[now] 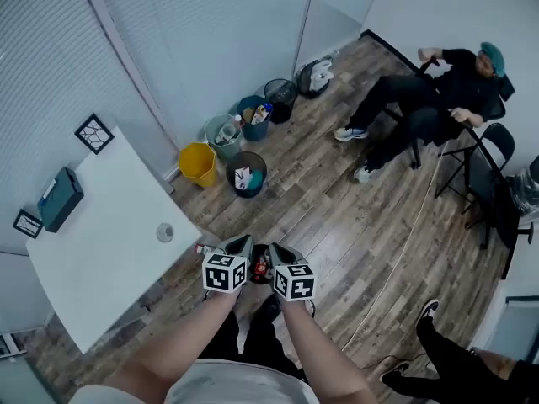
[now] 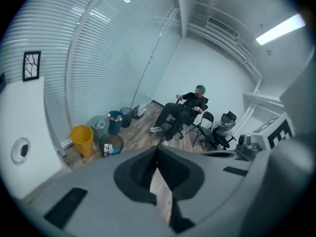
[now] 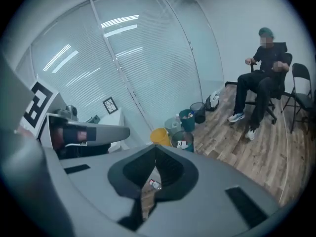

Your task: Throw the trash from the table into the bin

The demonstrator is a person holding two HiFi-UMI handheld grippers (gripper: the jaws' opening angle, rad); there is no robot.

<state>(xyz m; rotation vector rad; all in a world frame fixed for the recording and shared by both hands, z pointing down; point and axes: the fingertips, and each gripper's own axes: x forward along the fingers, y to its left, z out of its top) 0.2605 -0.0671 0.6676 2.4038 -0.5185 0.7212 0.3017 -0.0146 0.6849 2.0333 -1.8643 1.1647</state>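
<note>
Both grippers are held side by side in front of me, past the table's right end. The left gripper (image 1: 240, 242) (image 2: 158, 148) is shut with nothing in it, and so is the right gripper (image 1: 279, 249) (image 3: 155, 148). The white table (image 1: 101, 259) stands at the left with a small round silvery thing (image 1: 165, 233) (image 2: 20, 149) near its right end. Several bins stand by the glass wall: a yellow bin (image 1: 197, 163) (image 2: 81, 139) (image 3: 159, 136) and a black mesh bin (image 1: 247, 173) (image 2: 111, 144) (image 3: 182, 141) with trash inside are the nearest. A small red and white scrap (image 1: 202, 248) lies on the floor by the table.
A teal box (image 1: 59, 199) and two black-framed cards (image 1: 93, 133) are on the table. More bins (image 1: 253, 116) stand farther along the wall. A person (image 1: 438, 99) sits on a chair at the far right beside folding chairs (image 1: 493, 167). Another person's legs (image 1: 446, 364) show bottom right.
</note>
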